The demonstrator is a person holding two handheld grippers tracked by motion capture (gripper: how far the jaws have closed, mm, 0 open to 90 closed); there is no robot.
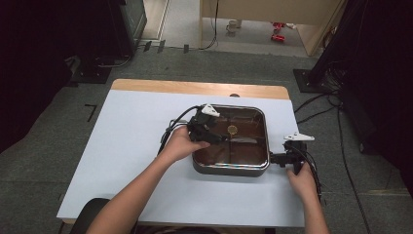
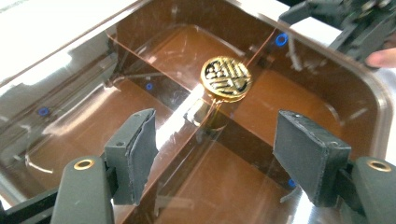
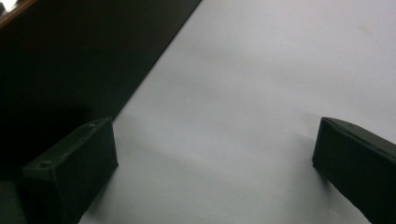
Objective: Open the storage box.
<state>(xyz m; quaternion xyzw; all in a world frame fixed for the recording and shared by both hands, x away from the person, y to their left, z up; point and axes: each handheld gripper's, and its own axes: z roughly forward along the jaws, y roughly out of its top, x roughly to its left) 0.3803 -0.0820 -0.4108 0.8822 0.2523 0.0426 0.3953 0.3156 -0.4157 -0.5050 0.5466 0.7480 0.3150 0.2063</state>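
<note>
Here, my left gripper (image 1: pixel 210 131) hovers over the near-left part of a square brown-tinted lidded box with a silver rim (image 1: pixel 231 168); its jaws stand spread with nothing between them. In the left gripper view the two grey pads (image 2: pixel 133 151) frame the transparent lid, and the round gold knob (image 2: pixel 226 78) lies ahead of them and a little up the picture, roughly on the line midway between the pads. The knob sits at the lid's centre, where the dividers seen through the lid cross, and being round it offers no long axis to align with. I judge that the coming move turns on carrying these jaws forward and down until the knob stands between the pads.

My right gripper (image 1: pixel 278 158) rests at table level just beside the box's right wall, near its front corner; its jaws (image 3: pixel 70 172) are also spread, over bare tabletop, gripping nothing. The left hand (image 1: pixel 181 144) is much the nearer to the knob.

The box stands on a pale blue-white table sheet (image 1: pixel 131 146) over a wooden tabletop whose far edge (image 1: pixel 195 87) shows. Around it lie grey carpet, black stands and cables (image 1: pixel 316 105).
</note>
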